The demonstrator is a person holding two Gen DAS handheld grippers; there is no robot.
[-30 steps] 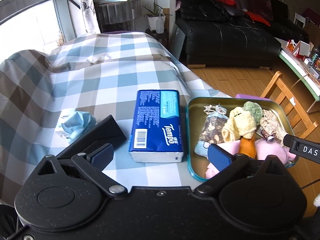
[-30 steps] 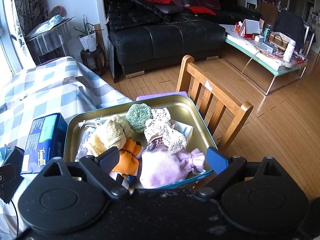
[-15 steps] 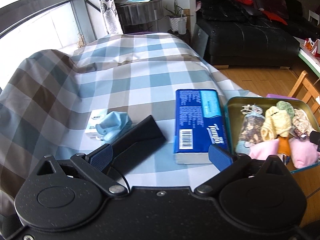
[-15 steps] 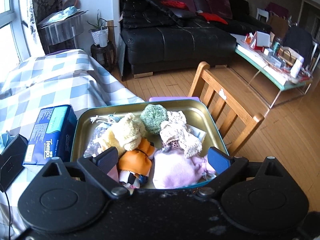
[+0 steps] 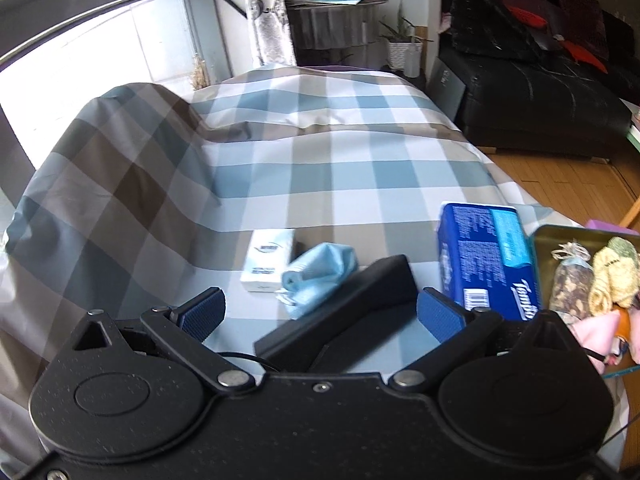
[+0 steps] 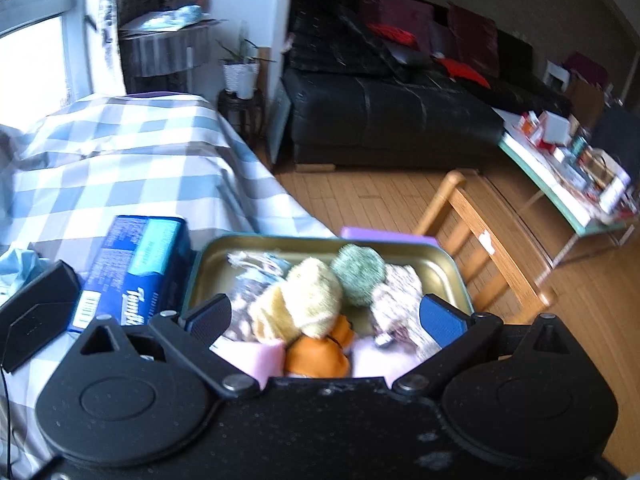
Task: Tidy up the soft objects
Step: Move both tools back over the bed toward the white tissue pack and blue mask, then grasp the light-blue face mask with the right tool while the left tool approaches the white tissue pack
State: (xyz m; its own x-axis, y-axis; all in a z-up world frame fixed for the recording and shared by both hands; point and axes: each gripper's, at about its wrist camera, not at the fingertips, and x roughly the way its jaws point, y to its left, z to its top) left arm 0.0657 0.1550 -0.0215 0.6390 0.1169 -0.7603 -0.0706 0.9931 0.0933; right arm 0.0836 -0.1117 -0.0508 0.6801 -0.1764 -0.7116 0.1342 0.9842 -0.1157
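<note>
Tray [image 6: 448, 270] of soft things sits straight ahead of the right gripper [image 6: 326, 318], whose jaws are opening, wide apart above the pile with nothing pressed between the pads. In the tray I count one green ball [image 6: 357, 274], one cream knit piece [image 6: 312, 296], one orange toy [image 6: 316, 354], two pink pieces [image 6: 256, 354], one lacy bundle [image 6: 394, 292] and one patterned pouch [image 6: 250, 280]; anything underneath is hidden. One blue tissue pack [image 6: 136, 264] lies just left of the tray, ahead-left of this gripper.

The left gripper [image 5: 320, 310] hangs spread wide over the checked cloth [image 5: 320, 152], gripping nothing. One black wedge-shaped stand [image 5: 340, 312] lies between its fingers, untouched as far as I can tell. Just ahead lie one crumpled light-blue cloth [image 5: 320, 270] and, touching its left side, one small white box [image 5: 268, 264]. The tissue pack and tray are off to its right.
</note>
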